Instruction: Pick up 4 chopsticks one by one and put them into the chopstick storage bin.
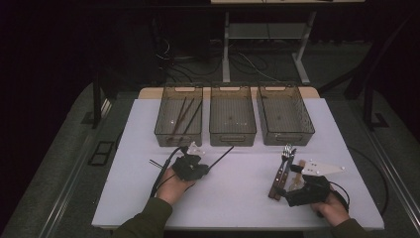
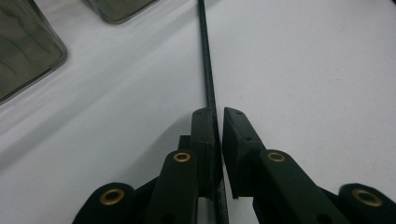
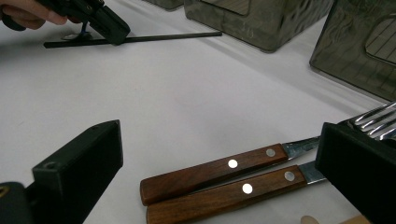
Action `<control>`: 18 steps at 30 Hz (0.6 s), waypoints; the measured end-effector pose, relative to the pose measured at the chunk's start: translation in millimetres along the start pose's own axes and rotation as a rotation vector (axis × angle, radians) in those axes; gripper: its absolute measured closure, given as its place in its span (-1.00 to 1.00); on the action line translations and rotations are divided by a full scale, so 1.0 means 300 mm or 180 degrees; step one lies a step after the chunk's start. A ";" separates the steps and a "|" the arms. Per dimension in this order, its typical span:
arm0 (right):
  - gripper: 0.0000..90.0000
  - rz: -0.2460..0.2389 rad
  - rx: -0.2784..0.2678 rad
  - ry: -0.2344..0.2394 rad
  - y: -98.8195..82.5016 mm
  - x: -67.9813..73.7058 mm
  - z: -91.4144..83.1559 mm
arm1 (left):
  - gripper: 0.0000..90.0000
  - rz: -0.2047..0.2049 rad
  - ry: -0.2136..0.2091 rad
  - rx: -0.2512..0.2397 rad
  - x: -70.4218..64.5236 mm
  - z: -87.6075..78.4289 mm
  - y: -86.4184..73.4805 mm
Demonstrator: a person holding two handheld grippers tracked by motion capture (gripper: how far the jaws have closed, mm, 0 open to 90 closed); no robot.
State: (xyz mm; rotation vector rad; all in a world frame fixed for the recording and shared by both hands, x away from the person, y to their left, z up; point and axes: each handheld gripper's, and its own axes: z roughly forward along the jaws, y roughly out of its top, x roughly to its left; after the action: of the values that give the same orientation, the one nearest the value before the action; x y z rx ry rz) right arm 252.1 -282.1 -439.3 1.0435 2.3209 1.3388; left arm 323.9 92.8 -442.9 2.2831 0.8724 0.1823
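A long black chopstick (image 1: pixel 221 155) lies slanted on the white table (image 1: pixel 237 193) in front of the left and middle bins. My left gripper (image 1: pixel 205 167) is shut on it; in the left gripper view the chopstick (image 2: pixel 208 70) runs out from between the two pads of my left gripper (image 2: pixel 219 114). Two forks with wooden handles (image 1: pixel 281 174) lie side by side at the right. My right gripper (image 1: pixel 291 186) stands open there, its jaws on either side of the fork handles (image 3: pixel 219 175) without touching them. From the right gripper view, the left gripper (image 3: pixel 100 21) pins the chopstick (image 3: pixel 177 36) low over the table.
Three smoky clear bins stand in a row at the table's back: the left bin (image 1: pixel 178 140) holds several dark chopsticks (image 1: pixel 184 116), then the middle bin (image 1: pixel 233 139) and the right bin (image 1: pixel 288 139). Cables trail from both grippers. The floor beyond is dark.
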 end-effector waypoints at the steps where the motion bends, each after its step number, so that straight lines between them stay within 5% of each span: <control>1: -0.99 0.0000 0.0000 0.0000 0.000 0.000 0.000 | 0.83 -0.0010 0.0007 -0.0018 -0.003 0.001 0.000; 18: -0.99 0.0001 0.0004 -0.0005 0.000 0.000 0.001 | 0.91 -0.0058 0.0064 0.0007 -0.006 0.000 0.001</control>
State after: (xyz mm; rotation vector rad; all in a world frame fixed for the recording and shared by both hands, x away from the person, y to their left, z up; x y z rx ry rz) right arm 252.3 -282.0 -439.4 1.0451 2.3211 1.3364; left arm 322.7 91.5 -442.5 2.2781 0.9037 0.1965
